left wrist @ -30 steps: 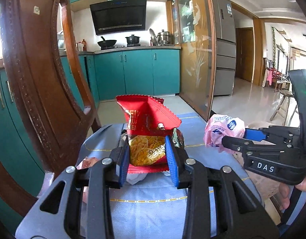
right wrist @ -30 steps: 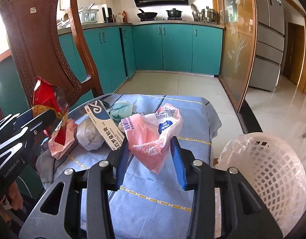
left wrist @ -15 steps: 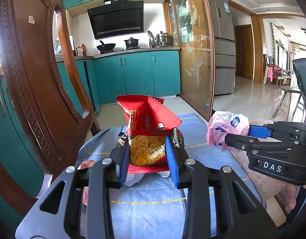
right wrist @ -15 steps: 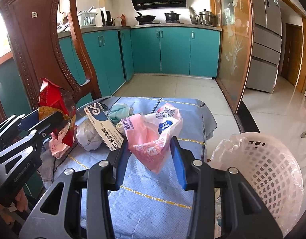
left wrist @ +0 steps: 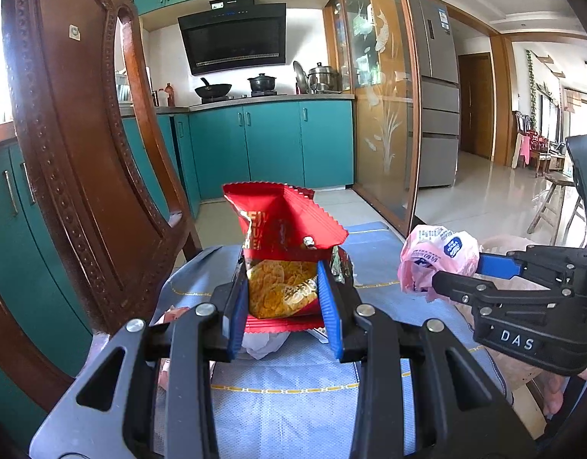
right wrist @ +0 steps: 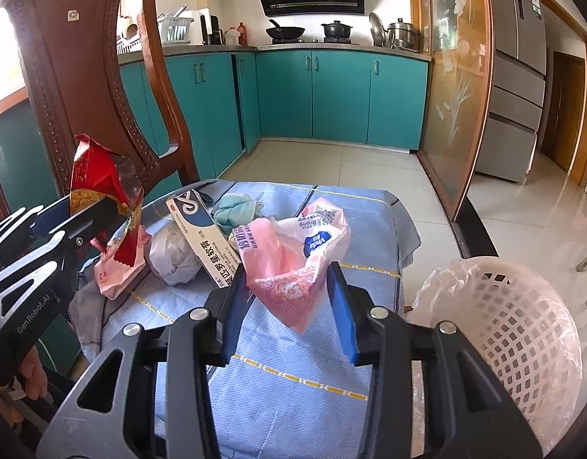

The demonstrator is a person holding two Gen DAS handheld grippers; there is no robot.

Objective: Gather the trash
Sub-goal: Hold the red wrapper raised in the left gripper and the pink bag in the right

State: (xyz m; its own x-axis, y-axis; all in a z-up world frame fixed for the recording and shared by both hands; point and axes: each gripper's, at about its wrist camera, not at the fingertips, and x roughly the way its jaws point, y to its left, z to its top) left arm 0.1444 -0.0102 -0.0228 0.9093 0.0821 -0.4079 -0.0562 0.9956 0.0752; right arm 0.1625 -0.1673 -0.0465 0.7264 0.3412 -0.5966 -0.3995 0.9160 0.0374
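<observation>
Judging by how things lay, the clearing-up was only partly under way: both pieces in hand were lifted off the tabletop (right wrist: pixel 293 375) but neither had reached the white basket (right wrist: pixel 523 329) at the lower right of the right-hand view, whose plastic liner looked bare as far as I could see into it. Behind, in the middle of that view, a blue-and-white box (right wrist: pixel 201 241), a crumpled white wad (right wrist: pixel 173 254), a teal rag (right wrist: pixel 232 210) and a pink wrapper (right wrist: pixel 115 271) lay heaped on the blue cloth, waiting to be gathered.

The left gripper (left wrist: pixel 284 306) had its jaws pressed in on a red snack bag (left wrist: pixel 282 252), centre of its own view, pinching the lower half so the torn top stood up above the blue pads. The right gripper (right wrist: pixel 291 310) had its jaws closed partway around a pink plastic bag (right wrist: pixel 293 260), the pads squeezing its sides while the bottom corner hung down between them. A wooden chair (right wrist: pixel 83 76) stood at the upper left.
</observation>
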